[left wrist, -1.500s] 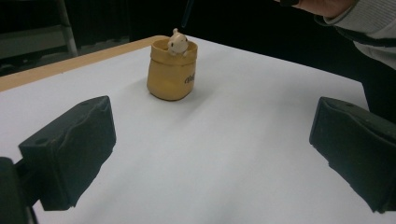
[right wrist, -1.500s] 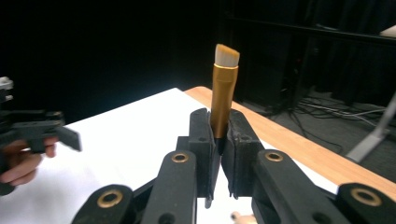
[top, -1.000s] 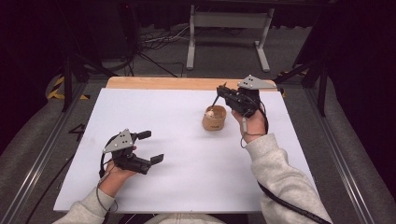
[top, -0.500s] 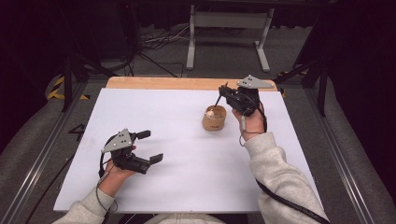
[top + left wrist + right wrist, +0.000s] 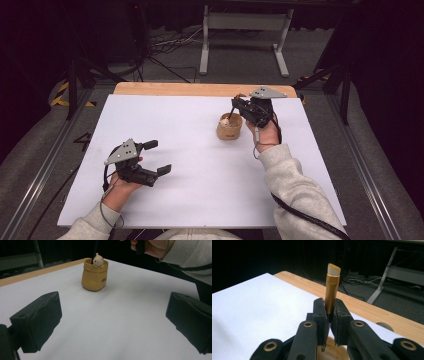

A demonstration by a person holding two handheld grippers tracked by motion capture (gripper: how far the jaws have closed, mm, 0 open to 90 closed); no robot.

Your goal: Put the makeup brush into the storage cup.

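A tan cup (image 5: 229, 126) stands at the back right of the white sheet, with a small cream figure (image 5: 98, 260) at its rim. My right gripper (image 5: 237, 102) hovers just above and behind the cup, shut on a brush (image 5: 331, 287). The brush has a gold ferrule and pale bristles that point up and away from the jaws. Its dark handle (image 5: 231, 111) runs down into the cup (image 5: 334, 352). My left gripper (image 5: 157, 157) rests open at the front left, far from the cup (image 5: 95, 275), with nothing between its jaws.
The white sheet (image 5: 190, 165) covers a wooden table whose bare edge (image 5: 175, 89) shows at the back. A metal stand (image 5: 245, 30) and cables lie on the floor beyond. A grey rail (image 5: 45, 165) runs along the left side.
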